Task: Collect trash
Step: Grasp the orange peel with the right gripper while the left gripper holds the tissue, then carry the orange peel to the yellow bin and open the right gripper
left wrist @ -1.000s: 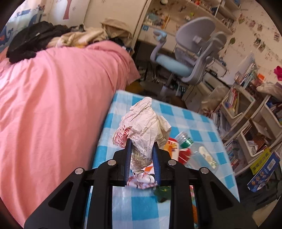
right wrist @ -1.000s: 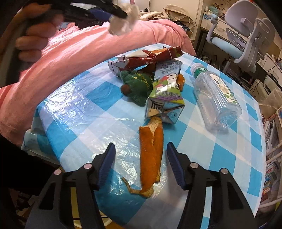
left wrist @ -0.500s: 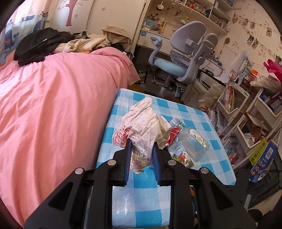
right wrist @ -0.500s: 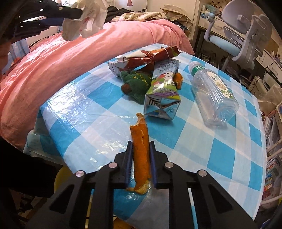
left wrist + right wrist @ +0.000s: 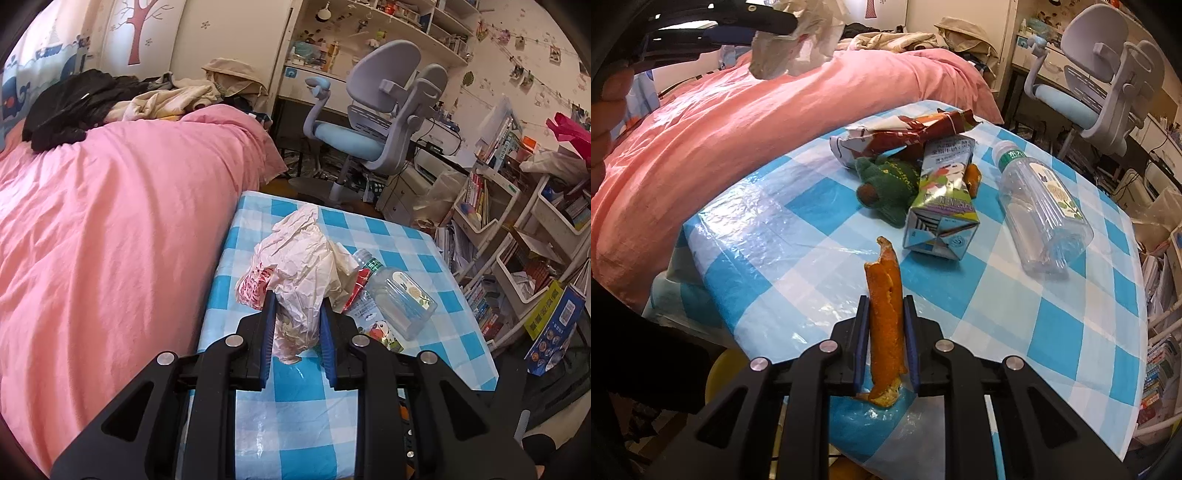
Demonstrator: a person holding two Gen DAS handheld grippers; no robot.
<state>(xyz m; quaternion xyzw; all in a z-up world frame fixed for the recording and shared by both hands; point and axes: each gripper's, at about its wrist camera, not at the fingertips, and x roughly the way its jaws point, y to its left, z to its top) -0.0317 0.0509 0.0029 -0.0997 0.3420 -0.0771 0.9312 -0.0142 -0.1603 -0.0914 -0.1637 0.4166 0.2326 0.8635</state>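
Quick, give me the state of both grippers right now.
Left gripper: shut on the crumpled plastic bag, held up above the table.
Right gripper: shut on the orange peel.

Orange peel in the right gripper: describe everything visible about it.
The orange peel is a long, curled strip, bright orange outside with a paler, dried inner face and ragged ends. It is pinched lengthwise between the blue pads of the right gripper, pointing away from the camera, its far tip free above the checked tablecloth. Its near end hangs just below the jaws. Nothing else touches it.
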